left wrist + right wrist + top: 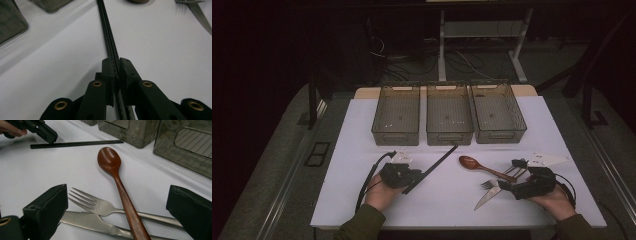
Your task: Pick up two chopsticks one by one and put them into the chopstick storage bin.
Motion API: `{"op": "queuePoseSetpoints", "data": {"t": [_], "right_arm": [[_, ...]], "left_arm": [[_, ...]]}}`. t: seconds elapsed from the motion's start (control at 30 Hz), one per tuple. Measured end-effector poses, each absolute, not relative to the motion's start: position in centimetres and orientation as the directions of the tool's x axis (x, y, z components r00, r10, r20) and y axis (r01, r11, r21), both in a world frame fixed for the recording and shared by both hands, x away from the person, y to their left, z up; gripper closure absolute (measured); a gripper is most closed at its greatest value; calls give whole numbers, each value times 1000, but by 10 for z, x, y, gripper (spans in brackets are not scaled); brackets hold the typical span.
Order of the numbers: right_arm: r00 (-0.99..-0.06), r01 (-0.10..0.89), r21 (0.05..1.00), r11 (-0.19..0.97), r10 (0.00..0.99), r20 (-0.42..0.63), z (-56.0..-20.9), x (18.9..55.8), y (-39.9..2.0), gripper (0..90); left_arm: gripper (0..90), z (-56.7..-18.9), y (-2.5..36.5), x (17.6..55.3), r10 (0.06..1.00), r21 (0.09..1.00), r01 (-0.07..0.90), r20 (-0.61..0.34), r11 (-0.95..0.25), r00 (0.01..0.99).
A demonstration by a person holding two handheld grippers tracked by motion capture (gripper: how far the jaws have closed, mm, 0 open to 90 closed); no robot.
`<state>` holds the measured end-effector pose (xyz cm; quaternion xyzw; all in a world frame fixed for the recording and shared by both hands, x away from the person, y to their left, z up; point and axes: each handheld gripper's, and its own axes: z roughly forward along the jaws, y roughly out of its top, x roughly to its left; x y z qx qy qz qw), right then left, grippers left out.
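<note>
Black chopsticks [110, 37] between left gripper [116, 72] pads.

Three bins [448, 115] stand side by side at the far side of the tabletop [362, 130]. Nearer, the chopsticks [432, 167] lie slantwise to the left. To their right lies the spoon [477, 166], its handle crossing over the fork [499, 180], with the knife [486, 198] just in front.

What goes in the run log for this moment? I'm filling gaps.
left gripper: shut on black chopsticks | right gripper: open over wooden spoon, fork, knife | three bins: empty
</note>
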<state>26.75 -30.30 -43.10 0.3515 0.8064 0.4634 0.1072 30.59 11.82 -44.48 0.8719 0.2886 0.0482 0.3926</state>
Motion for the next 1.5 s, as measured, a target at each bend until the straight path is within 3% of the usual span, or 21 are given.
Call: {"op": "queuePoseSetpoints", "data": {"t": [0.9,1.5], "right_arm": [[-725,464,828,315,672,150,-431,266,-302,31],[-727,457,833,312,671,148,-430,265,-303,31]], "left_arm": [[833,-451,114,303,574,713,456,-93,-532,814],[847,-451,118,302,607,719,498,-134,-485,784]]}}
